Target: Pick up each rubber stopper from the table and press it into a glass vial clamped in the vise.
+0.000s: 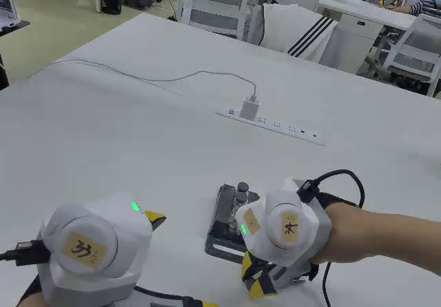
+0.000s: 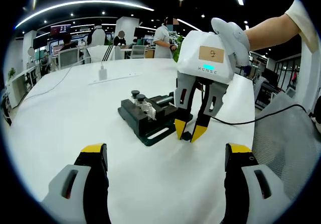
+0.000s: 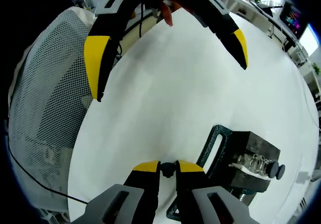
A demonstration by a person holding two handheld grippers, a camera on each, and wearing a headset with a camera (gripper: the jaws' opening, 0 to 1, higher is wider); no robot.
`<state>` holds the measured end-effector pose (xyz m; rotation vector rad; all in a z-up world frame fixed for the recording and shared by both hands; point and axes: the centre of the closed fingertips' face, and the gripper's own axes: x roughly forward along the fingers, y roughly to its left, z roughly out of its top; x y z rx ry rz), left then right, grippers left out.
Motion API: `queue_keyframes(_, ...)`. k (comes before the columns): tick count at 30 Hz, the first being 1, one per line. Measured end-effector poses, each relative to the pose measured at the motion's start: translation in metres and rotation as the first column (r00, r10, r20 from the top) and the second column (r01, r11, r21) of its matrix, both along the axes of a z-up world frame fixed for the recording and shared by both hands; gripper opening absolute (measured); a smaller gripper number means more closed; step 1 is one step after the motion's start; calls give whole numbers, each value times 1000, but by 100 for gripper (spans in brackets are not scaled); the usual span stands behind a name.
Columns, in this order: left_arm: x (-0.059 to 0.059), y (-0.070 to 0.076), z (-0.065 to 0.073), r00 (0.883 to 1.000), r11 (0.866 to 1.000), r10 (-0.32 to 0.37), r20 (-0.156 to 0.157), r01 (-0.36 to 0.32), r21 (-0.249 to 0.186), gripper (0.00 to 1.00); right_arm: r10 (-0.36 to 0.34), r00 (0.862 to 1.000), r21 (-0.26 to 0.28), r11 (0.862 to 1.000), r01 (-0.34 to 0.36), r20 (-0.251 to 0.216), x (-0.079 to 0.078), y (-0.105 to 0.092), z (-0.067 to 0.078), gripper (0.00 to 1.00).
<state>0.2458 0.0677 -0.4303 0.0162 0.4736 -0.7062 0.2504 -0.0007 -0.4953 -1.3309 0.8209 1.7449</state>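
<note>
small black rubber stopper (image 3: 167, 168): 9 o'clock of black metal vise (image 3: 248, 144)
right gripper (image 3: 168, 173): tips down, pinching it
left gripper (image 2: 165, 151): jaws wide

Right gripper (image 3: 167, 167), 6 o'clock: yellow tips pinched on a small dark stopper (image 3: 166, 171). Vise (image 3: 235, 151), 4 o'clock, clamps capped glass vials (image 3: 253, 161). Left gripper (image 3: 170, 78), 12 o'clock, jaws spread wide. White table (image 3: 165, 118). Mesh chair (image 3: 45, 118), 9 o'clock.

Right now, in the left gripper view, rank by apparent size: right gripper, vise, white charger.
1. right gripper: clearly largest.
2. vise: at about the same distance, so the ranking is fair.
3. white charger: smallest, but farthest from the camera, so distance shrinks it.
</note>
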Motion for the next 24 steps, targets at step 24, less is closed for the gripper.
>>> queue_keyframes(24,1,-7,1,1000,1000,-7,-4,7,-15,91,-347,929,327,869,371,-130,24,13,52,8)
